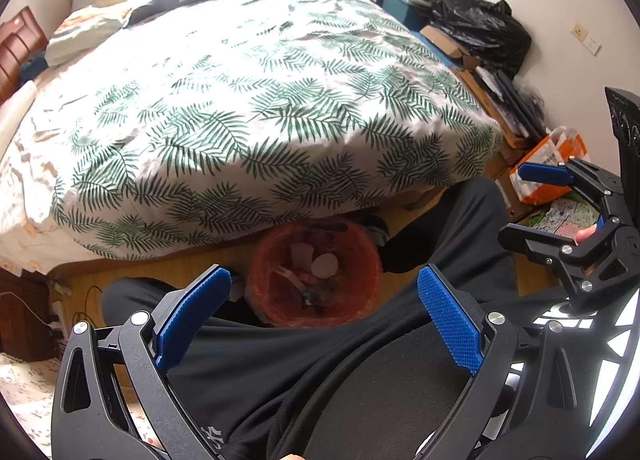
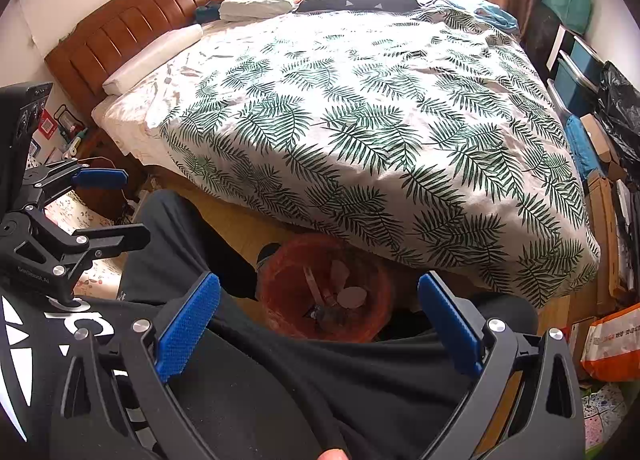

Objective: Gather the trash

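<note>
An orange trash bin (image 1: pixel 280 252) stands on the wood floor at the foot of the bed, between the person's legs. It holds several scraps, among them a white round lid (image 1: pixel 325 265). The bin also shows in the right wrist view (image 2: pixel 280 280). My left gripper (image 1: pixel 324 292) is open and empty, held above the lap with the bin seen between its blue pads. My right gripper (image 2: pixel 318 300) is open and empty, likewise above the lap. Each gripper shows at the edge of the other's view, the right one (image 1: pixel 516 200) and the left one (image 2: pixel 132 208), both open.
A bed with a leaf-print duvet (image 1: pixel 260 100) fills the space ahead. Boxes, a black bag (image 1: pixel 476 24) and an orange-white bag (image 1: pixel 556 164) line the right wall. A wooden headboard (image 2: pixel 132 32) and a cluttered nightstand (image 2: pixel 64 132) are on the left. The person's black-trousered legs (image 1: pixel 440 228) flank the bin.
</note>
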`<state>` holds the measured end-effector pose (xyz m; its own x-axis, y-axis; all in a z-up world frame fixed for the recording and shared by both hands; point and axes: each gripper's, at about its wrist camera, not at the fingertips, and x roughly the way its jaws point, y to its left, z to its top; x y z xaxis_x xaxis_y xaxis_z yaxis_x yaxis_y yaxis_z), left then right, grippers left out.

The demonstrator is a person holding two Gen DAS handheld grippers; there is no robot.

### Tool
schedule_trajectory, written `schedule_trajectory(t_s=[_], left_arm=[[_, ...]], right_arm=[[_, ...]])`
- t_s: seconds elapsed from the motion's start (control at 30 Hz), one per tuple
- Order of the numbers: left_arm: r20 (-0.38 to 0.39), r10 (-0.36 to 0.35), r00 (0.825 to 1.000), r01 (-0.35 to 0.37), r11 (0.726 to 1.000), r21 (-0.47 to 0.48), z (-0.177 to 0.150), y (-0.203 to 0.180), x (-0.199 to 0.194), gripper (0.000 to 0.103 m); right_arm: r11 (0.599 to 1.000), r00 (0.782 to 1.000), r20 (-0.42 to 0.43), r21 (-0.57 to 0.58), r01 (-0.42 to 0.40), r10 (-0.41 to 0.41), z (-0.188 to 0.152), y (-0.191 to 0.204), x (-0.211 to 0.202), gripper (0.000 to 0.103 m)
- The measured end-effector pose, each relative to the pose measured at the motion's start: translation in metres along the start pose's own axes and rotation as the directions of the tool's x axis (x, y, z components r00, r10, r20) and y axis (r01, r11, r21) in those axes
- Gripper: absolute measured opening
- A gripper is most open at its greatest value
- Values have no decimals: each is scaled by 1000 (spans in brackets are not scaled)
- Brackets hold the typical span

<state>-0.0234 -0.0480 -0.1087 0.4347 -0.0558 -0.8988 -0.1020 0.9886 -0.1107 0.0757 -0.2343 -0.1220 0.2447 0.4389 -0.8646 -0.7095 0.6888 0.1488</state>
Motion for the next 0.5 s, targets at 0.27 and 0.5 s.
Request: schedule_trajectory(t_s=[0.27,0.5], left_arm=[[1,0,1000,0,1000,1,0,1,0,97],[2,2,1000,-2,1000,-2,0,1,0,97]], right_arm=[[1000,1000,1,-1,0,0,0,0,0,98],[1000,1000,0,-2,0,0,0,0,0,98]])
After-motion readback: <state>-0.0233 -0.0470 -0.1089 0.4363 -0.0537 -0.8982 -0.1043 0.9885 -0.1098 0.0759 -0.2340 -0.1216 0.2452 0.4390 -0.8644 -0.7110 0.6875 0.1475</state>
